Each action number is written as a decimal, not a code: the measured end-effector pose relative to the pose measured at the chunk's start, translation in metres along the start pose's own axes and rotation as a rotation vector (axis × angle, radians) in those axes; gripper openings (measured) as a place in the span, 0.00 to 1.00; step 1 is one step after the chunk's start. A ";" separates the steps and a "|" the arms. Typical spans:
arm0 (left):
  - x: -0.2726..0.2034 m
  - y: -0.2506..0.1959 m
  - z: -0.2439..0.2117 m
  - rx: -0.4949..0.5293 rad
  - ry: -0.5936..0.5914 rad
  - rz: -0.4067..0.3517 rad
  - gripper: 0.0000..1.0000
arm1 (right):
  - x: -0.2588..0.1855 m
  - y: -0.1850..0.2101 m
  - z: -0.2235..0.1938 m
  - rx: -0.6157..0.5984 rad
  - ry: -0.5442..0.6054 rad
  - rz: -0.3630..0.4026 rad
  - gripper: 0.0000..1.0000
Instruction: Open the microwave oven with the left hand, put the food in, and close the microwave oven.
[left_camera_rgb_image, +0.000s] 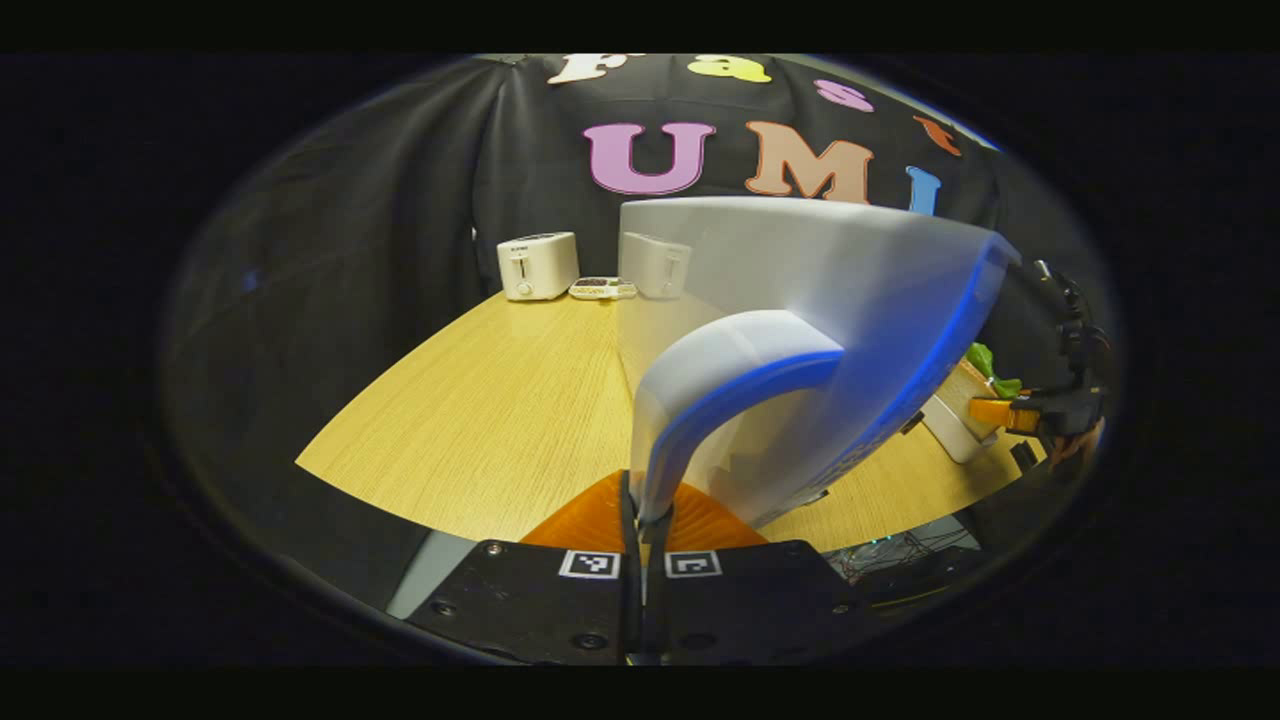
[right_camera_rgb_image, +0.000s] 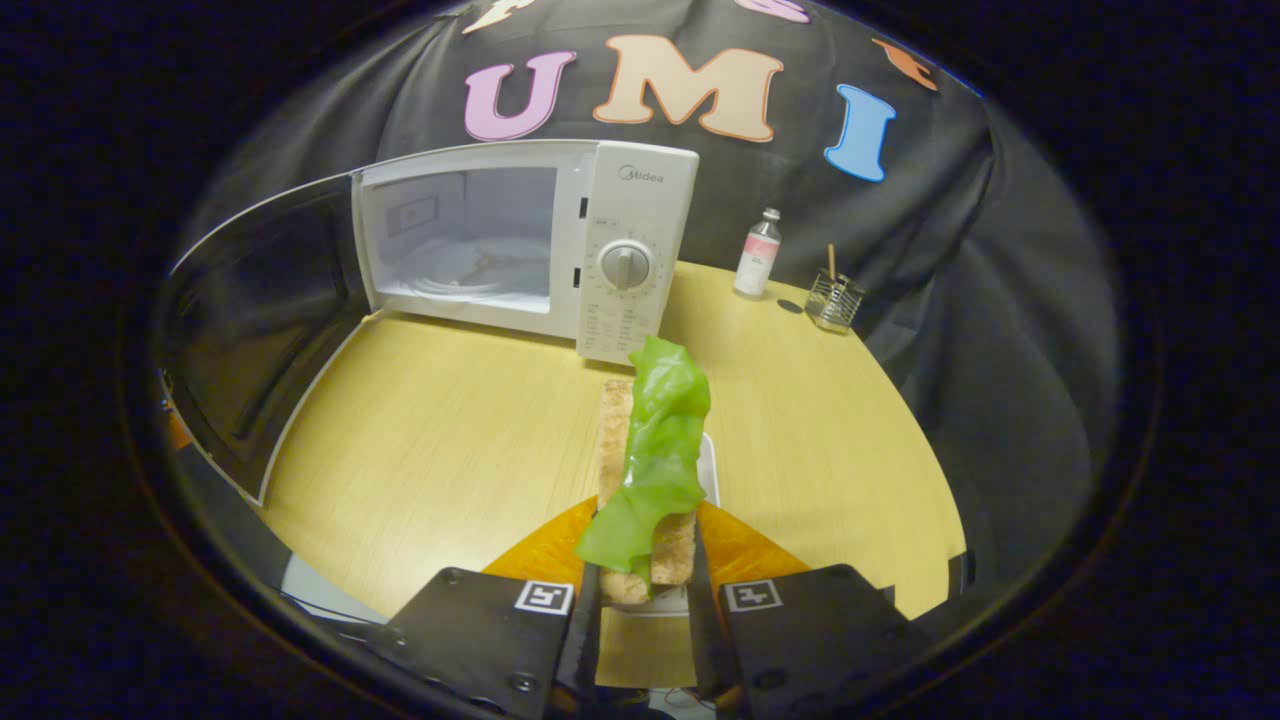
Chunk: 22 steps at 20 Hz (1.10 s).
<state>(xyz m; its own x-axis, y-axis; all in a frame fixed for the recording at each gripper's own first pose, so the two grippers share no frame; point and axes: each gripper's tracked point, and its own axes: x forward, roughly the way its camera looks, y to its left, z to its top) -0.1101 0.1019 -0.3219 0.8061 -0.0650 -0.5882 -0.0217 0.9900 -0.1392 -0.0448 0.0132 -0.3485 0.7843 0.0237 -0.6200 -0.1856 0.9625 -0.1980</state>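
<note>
Presently, findings by view.

Left gripper view, grasp: the left gripper (left_camera_rgb_image: 645, 520) has its fingers clenched on the lower end of the door handle (left_camera_rgb_image: 725, 385), with the microwave door (left_camera_rgb_image: 860, 300) swung out towards the camera.
Left gripper view, extras: two toasters (left_camera_rgb_image: 537, 265) and a small dish sit at the far edge of the table (left_camera_rgb_image: 480, 420); the right gripper (left_camera_rgb_image: 1040, 412) shows far right, holding something green.
Right gripper view, grasp: the right gripper (right_camera_rgb_image: 640, 600) holds the food (right_camera_rgb_image: 650, 470), bread with a lettuce leaf, between its fingers, above a white tray.
Right gripper view, target: the microwave (right_camera_rgb_image: 520, 245) stands open at the far side, its cavity empty; the food is near, well apart from it.
Right gripper view, extras: a bottle (right_camera_rgb_image: 758, 252) and a wire holder (right_camera_rgb_image: 833, 300) stand far right.
Risk, leaf: the lettuce drapes loosely and could slide off in transit.
Risk, door: a slipped handle grip could let the door swing into the food's path.
</note>
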 end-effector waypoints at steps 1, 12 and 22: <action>-0.002 0.000 0.000 0.001 0.000 0.002 0.01 | 0.001 -0.001 0.002 0.003 -0.006 -0.001 0.34; -0.002 -0.005 -0.001 0.019 0.007 -0.022 0.05 | -0.010 -0.001 0.059 0.033 -0.103 0.022 0.34; -0.015 -0.020 0.005 0.032 -0.008 -0.059 0.80 | -0.007 0.038 0.093 0.066 -0.117 0.101 0.34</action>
<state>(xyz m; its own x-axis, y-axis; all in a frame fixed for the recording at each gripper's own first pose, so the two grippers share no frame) -0.1183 0.0836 -0.3061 0.8104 -0.1229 -0.5728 0.0452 0.9879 -0.1481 -0.0022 0.0745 -0.2814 0.8277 0.1490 -0.5411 -0.2308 0.9692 -0.0860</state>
